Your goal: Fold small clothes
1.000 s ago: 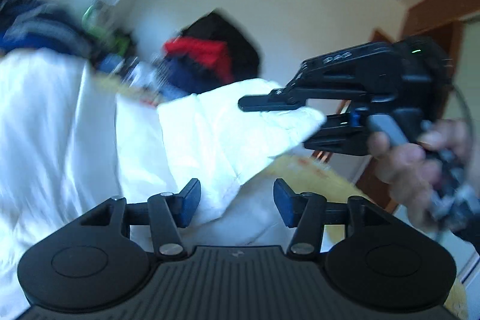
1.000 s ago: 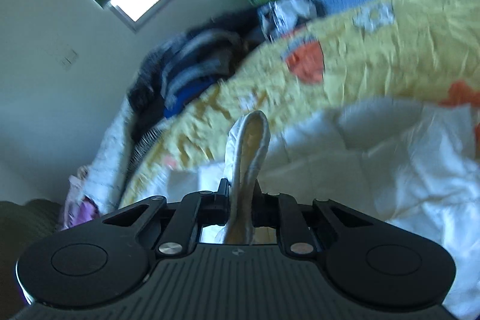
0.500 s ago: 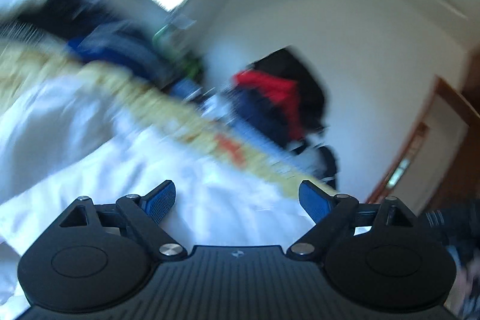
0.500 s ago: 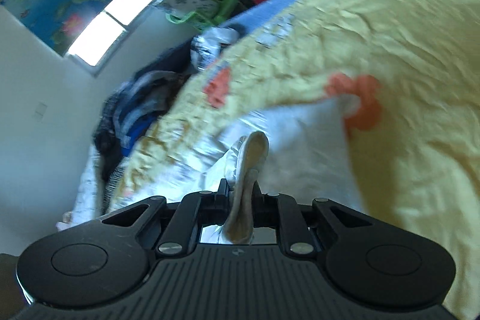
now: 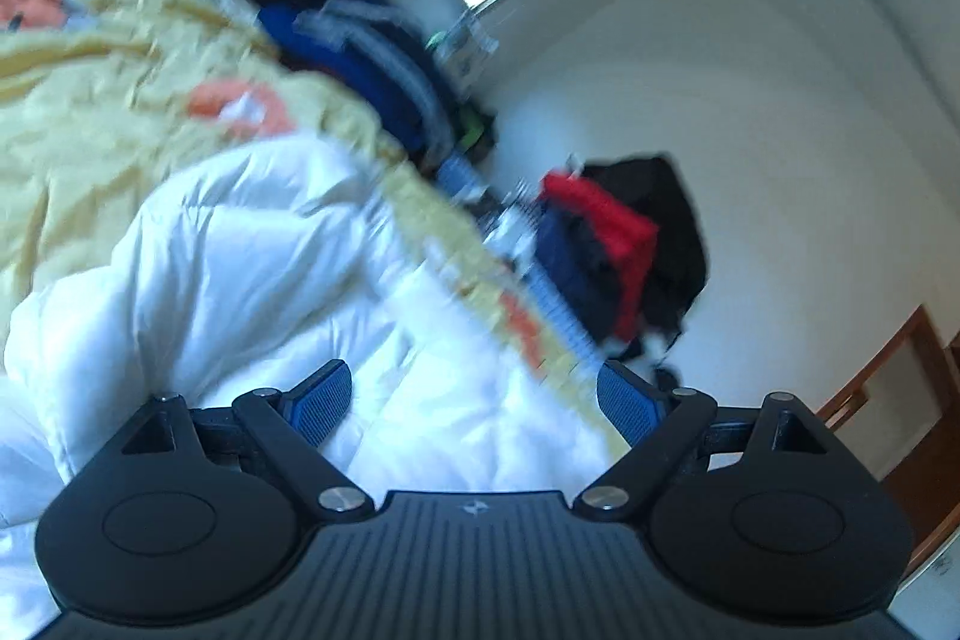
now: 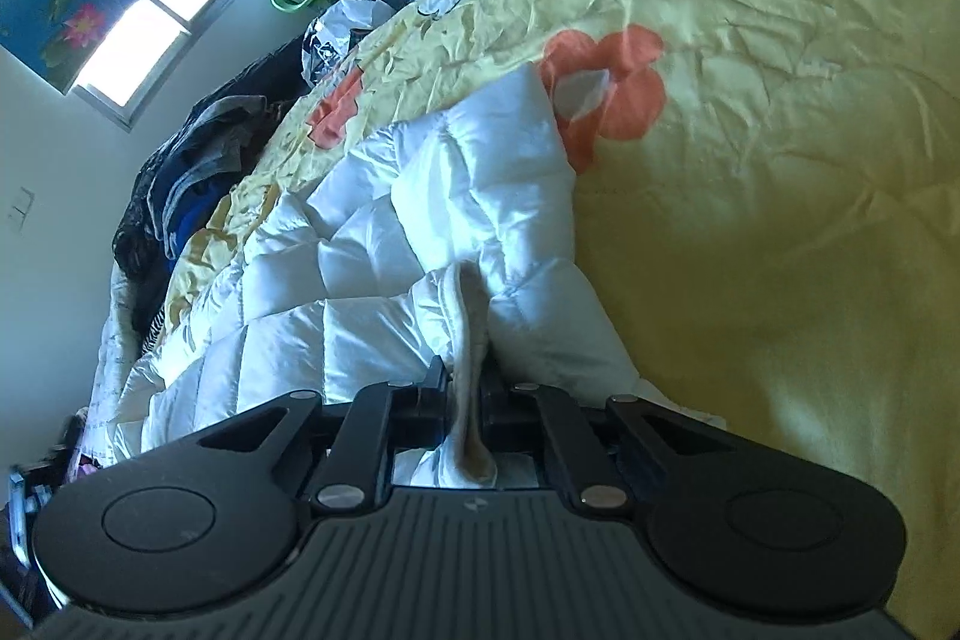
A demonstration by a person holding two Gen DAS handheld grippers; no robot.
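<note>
A: Right gripper (image 6: 467,388) first. Jaws clamped tight on a cream fabric edge (image 6: 465,334), looks like a hem or cuff of the white quilted puffer garment (image 6: 384,244). Pinched strip stands up between the fingers, right at the camera.

B: And the left gripper (image 5: 474,400)?

A: Spread wide, blue ribbed pads (image 5: 318,403) well apart, nothing between them. It hovers just over the same white garment (image 5: 240,268). View is motion-blurred, so I can't tell if the pads touch the fabric.

B: Where does the garment sit?

A: On the yellow crinkled bedspread with orange flowers (image 6: 750,160). Bulk of it runs away from the right gripper toward the upper left of that view, one flap lying beside an orange flower.

B: Handling?

A: My guess: light, puffy, soft, no stiffness. Shell looks smooth and shiny, so likely slippery; thick padding may squeeze out of a shallow pinch. Better to grab a seam, hem or cuff than a puffed panel. The folds may spring back open.

B: Background?

A: Past the bed edge, dark heaped clothes (image 6: 180,184), a red and black clothes pile (image 5: 624,244) by the white wall, and a lotus-print poster over a bright window (image 6: 138,40).
</note>
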